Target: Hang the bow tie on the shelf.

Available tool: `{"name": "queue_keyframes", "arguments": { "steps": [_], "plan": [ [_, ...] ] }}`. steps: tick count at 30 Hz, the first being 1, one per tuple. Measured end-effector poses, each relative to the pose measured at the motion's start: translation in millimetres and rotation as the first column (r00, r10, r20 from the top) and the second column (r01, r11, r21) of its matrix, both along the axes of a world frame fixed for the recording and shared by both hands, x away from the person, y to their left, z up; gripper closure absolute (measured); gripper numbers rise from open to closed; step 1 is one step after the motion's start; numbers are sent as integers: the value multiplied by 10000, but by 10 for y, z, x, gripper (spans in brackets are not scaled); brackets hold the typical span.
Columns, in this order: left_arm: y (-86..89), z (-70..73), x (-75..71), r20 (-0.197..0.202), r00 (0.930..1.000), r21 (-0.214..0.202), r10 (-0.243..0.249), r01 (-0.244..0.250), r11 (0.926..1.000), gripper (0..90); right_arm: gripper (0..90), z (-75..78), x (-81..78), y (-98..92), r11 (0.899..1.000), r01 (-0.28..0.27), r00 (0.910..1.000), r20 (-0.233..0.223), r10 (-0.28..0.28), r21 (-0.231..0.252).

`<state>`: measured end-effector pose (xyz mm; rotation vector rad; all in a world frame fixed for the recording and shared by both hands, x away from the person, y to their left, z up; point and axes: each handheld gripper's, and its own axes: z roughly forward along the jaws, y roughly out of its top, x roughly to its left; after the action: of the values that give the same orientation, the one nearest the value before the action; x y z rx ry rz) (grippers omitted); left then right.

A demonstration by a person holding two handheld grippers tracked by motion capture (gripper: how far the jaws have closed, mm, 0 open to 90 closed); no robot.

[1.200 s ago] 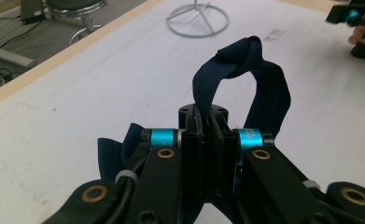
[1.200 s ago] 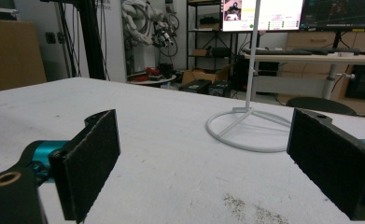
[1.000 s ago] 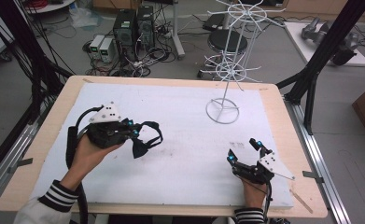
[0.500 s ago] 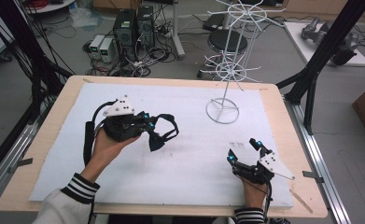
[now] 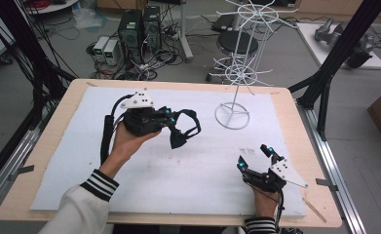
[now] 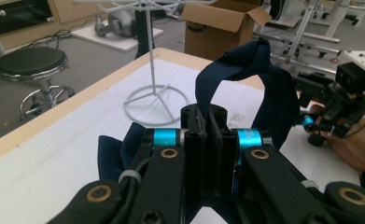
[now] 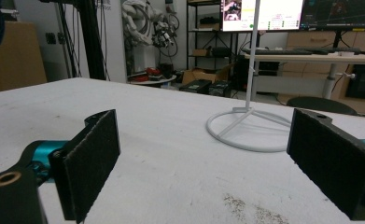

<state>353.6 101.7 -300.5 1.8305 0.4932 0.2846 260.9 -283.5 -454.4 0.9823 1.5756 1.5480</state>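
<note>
Navy fabric strap (image 6: pixel 245 74) hangs pinched in the closed left gripper (image 5: pixel 171 124), mid-carry; hanging it on the wire rack (image 5: pixel 237 73) seems next. Right gripper (image 5: pixel 256 158) rests wide open, empty.

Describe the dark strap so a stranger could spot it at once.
On the white mat covering the wooden table, look left of the white wire stand. There the left tool, jaws shut, pinches a navy fabric strap that loops above the mat: the scene's one soft, dark item.
</note>
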Motion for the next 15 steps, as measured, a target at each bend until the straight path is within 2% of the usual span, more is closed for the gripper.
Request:
{"name": "queue_keyframes", "arguments": {
  "steps": [6, 15],
  "plan": [
    [-148, -21, 88, -95, 9997, -214, -228, 226, 9995, 857, 87, 0, 0, 0, 10000, -15, 10000, -12, 15, 19],
    [-413, 20, 225, 73, 9983, -698, -580, 584, 9958, 858, 86, 0, 4, -4, 10000, -6, 10000, 25, 6, 4]
  ]
}}
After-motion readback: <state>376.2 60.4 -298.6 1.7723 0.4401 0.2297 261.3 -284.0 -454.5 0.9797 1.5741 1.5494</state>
